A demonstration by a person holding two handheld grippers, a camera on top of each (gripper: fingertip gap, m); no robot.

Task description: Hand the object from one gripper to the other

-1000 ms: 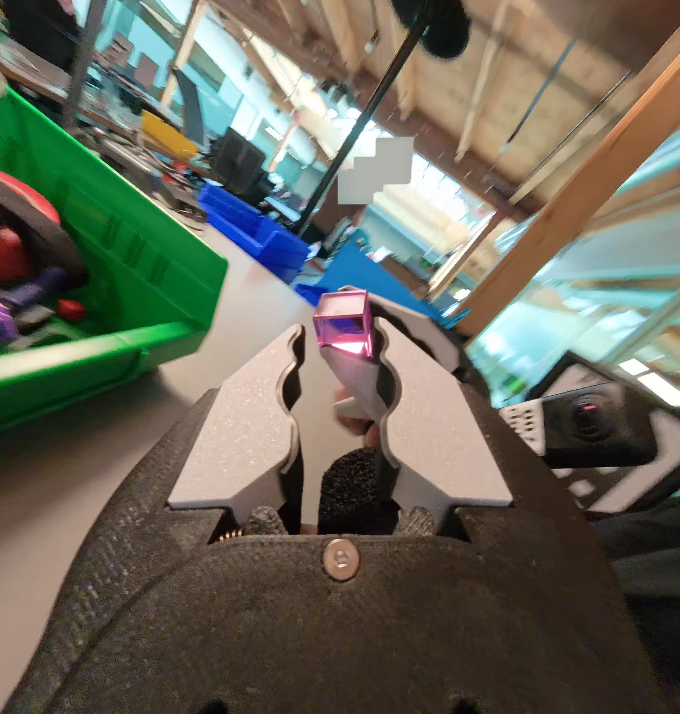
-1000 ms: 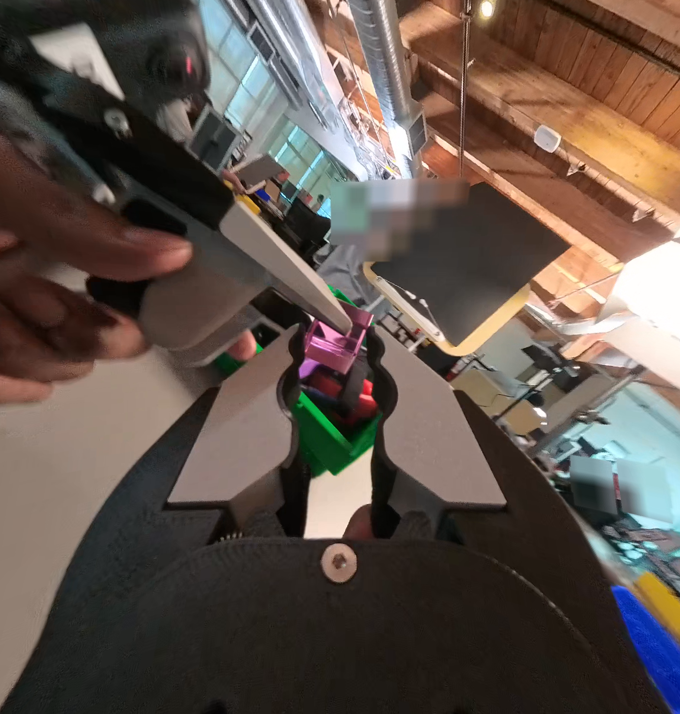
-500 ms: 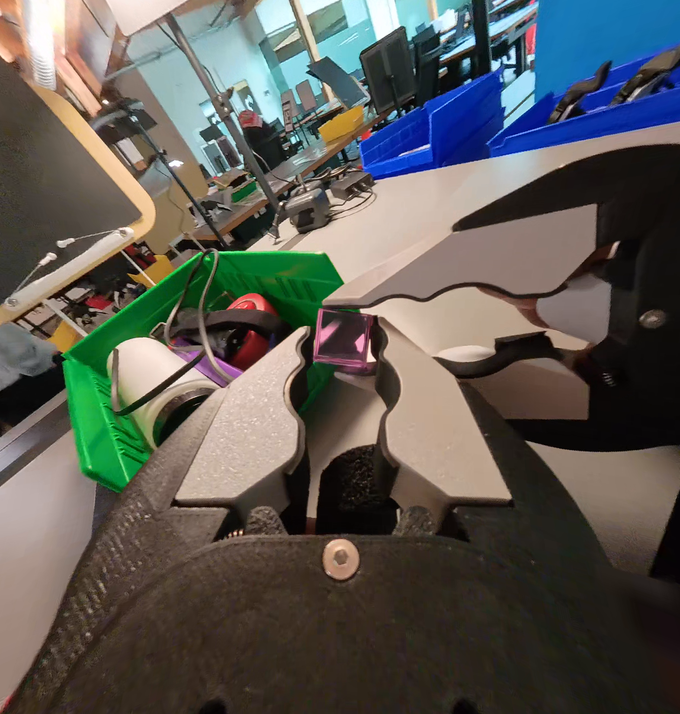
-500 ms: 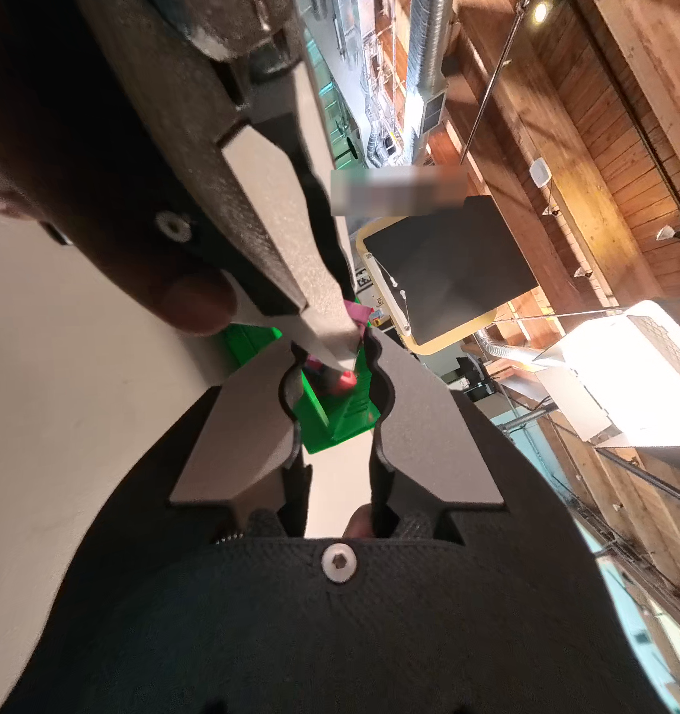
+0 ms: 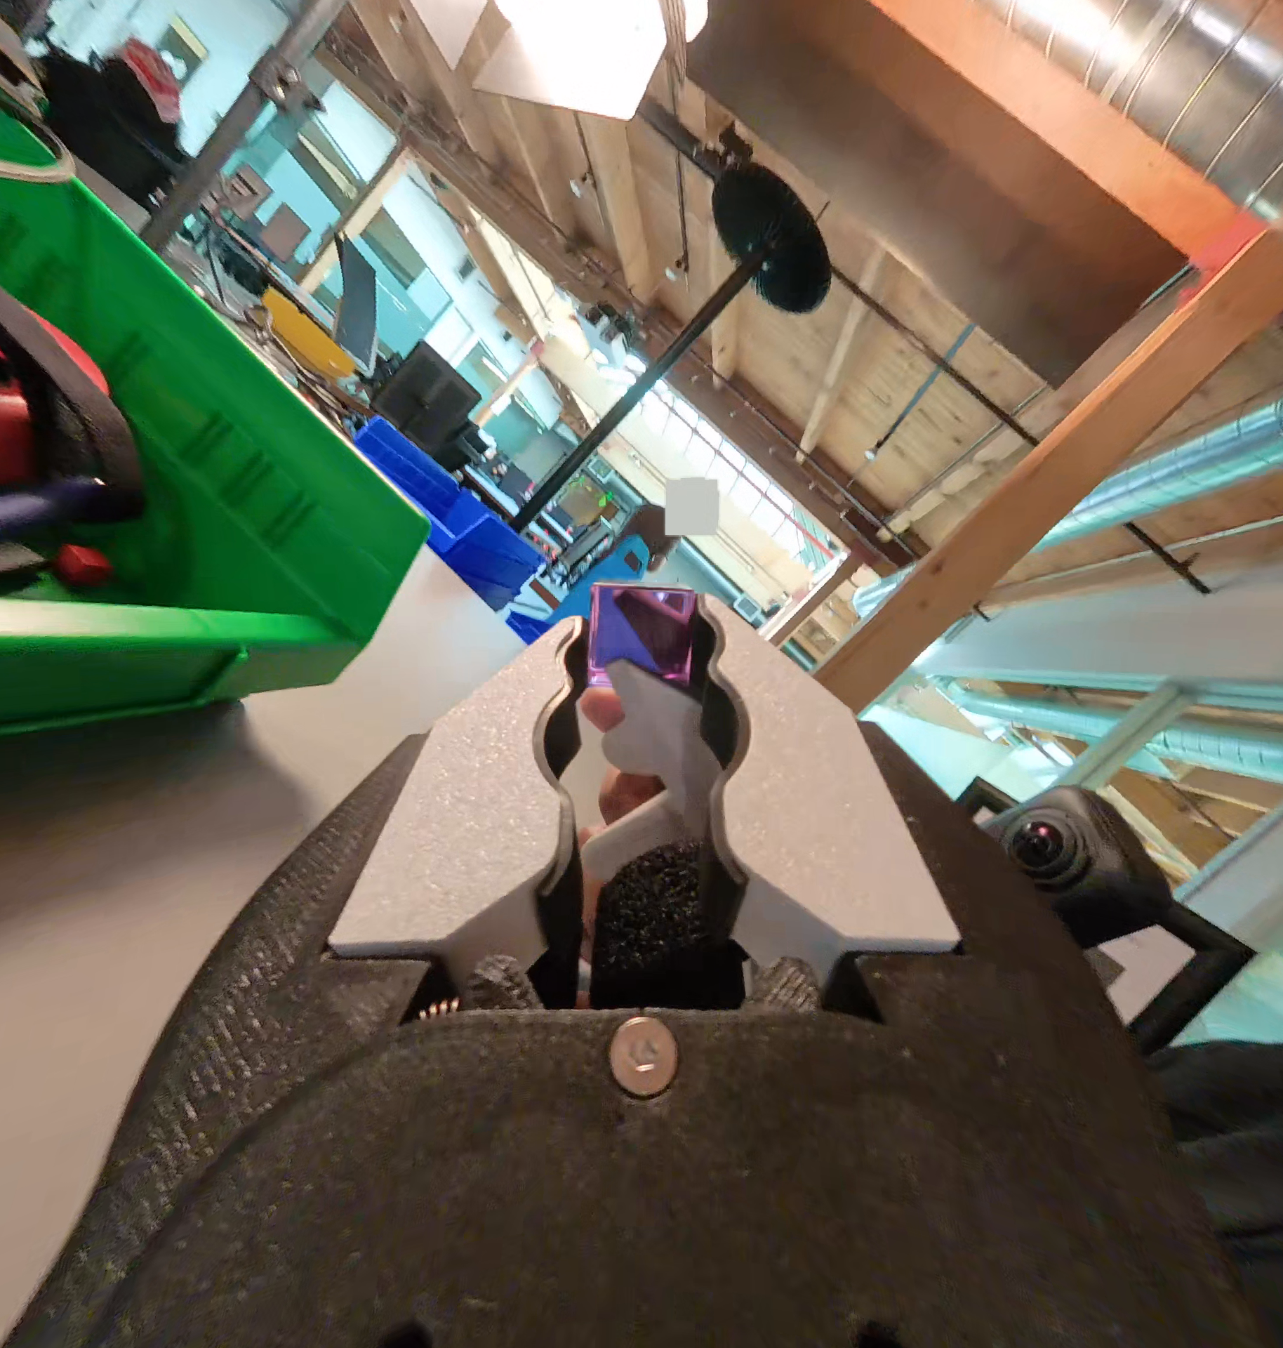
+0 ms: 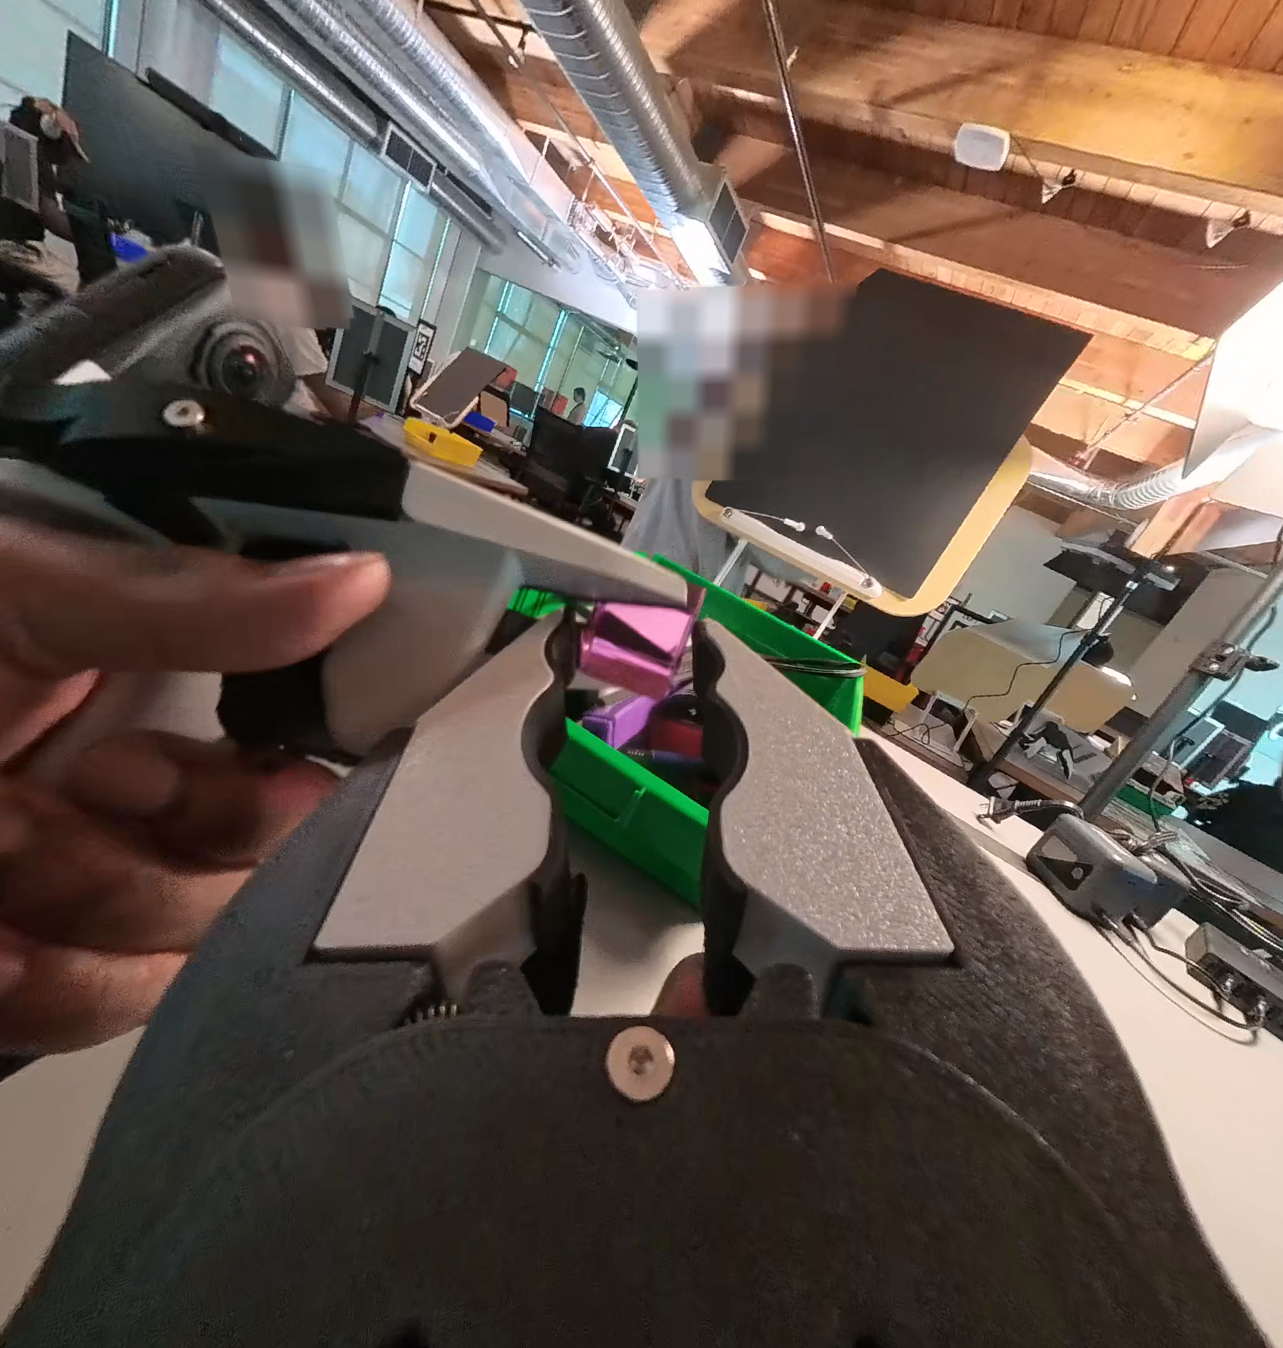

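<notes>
- The purple metallic cube (image 5: 642,634) sits at the tips of the left gripper (image 5: 642,642), pinched between its two grey fingers (image 5: 478,788), which press against the cube's left and right faces.
- In the left wrist view a grey finger of the right gripper (image 5: 649,718) reaches up through the gap from below and touches the cube's lower edge; a person's fingertip shows behind it.
- In the right wrist view the same cube (image 6: 635,645) lies between the tips of the right gripper (image 6: 631,649). Its right finger touches the cube's right edge; a narrow gap seems to show on the left side, so I cannot tell whether this gripper has closed on the cube.
- The left gripper (image 6: 646,583) enters that view from the left, its flat grey finger lying over the top of the cube, held by a hand (image 6: 113,729).
- A green bin (image 5: 245,467) holding red, purple and black items stands on the grey counter (image 5: 113,839) beyond the grippers.
- Blue bins (image 5: 463,525) stand farther back.
</notes>
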